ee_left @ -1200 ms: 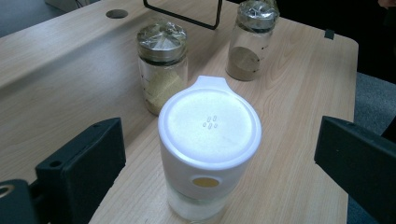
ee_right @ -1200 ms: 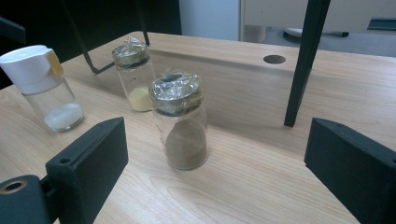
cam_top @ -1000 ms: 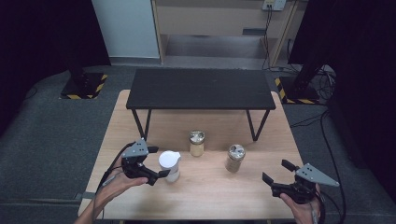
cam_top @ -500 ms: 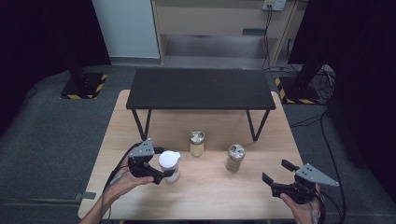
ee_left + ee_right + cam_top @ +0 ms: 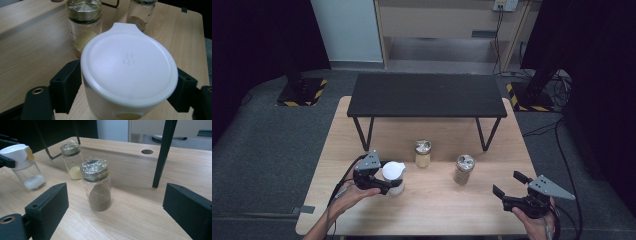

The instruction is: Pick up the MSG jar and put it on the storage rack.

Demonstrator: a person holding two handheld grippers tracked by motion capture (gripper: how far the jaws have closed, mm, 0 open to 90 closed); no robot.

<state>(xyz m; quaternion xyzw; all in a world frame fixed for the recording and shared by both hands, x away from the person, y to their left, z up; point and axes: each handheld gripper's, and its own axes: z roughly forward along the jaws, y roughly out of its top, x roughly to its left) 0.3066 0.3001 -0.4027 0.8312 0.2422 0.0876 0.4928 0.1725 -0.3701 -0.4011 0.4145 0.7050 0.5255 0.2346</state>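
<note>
Three jars stood on the wooden table [image 5: 362, 135] in front of a low black bench [image 5: 427, 95]. Nearest the person's left hand was the white-lidded jar [image 5: 393, 176], holding a little white powder; the left gripper [image 5: 379, 181] reached around it from the side, just under the lid. In the left gripper view its two black jaws lay against opposite sides of the jar below the lid [image 5: 128, 67], having just been closing, with the jar between them and still standing on the table. A foil-capped jar of yellow powder [image 5: 422, 153] stood just beyond it, and a foil-capped jar of brown powder [image 5: 463, 169] farther right. The right gripper [image 5: 509, 186] rested near the table's front right corner, jaws spread wide and empty, well apart from the brown jar.
</note>
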